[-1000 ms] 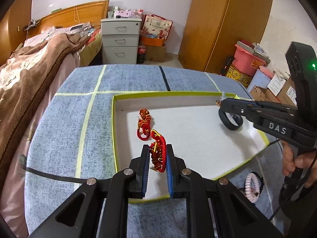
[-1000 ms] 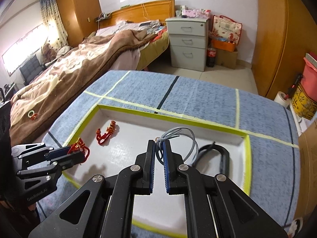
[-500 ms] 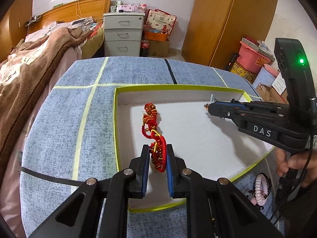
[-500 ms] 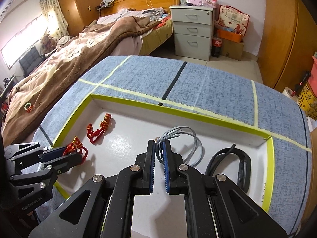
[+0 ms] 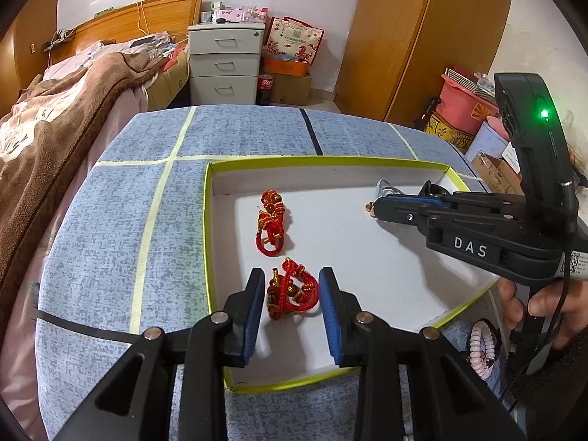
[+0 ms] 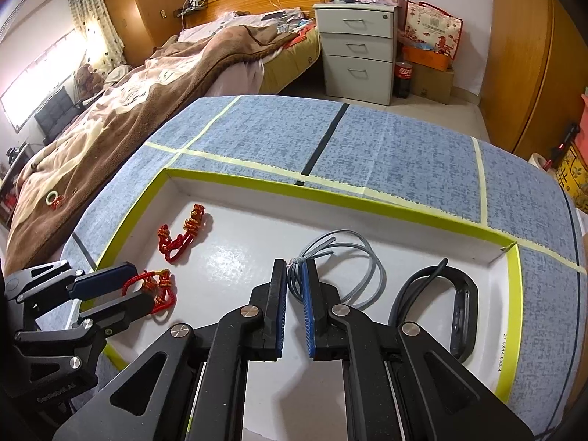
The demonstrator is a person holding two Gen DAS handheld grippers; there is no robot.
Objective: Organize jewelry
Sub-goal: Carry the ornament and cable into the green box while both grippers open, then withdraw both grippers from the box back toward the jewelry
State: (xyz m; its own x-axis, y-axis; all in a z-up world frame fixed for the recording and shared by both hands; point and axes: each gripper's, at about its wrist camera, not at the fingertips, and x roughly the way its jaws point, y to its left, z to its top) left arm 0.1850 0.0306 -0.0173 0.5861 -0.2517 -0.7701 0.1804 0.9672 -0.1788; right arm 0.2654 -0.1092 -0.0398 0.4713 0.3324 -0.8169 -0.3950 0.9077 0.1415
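Between opened left tool (image 5: 292,294): released red bracelet (image 5: 294,289)

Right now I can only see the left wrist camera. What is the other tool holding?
Observer: The right tool is shut on a grey cord loop.
Operator: Is anything hiding behind that tool in the tray?
Observer: Yes, a black band lies to the right of the cord, near the tray's right wall.
Operator: Is there any jewelry off the table?
Observer: A pale ring with a red cord lies on the brown blanket on the bed.
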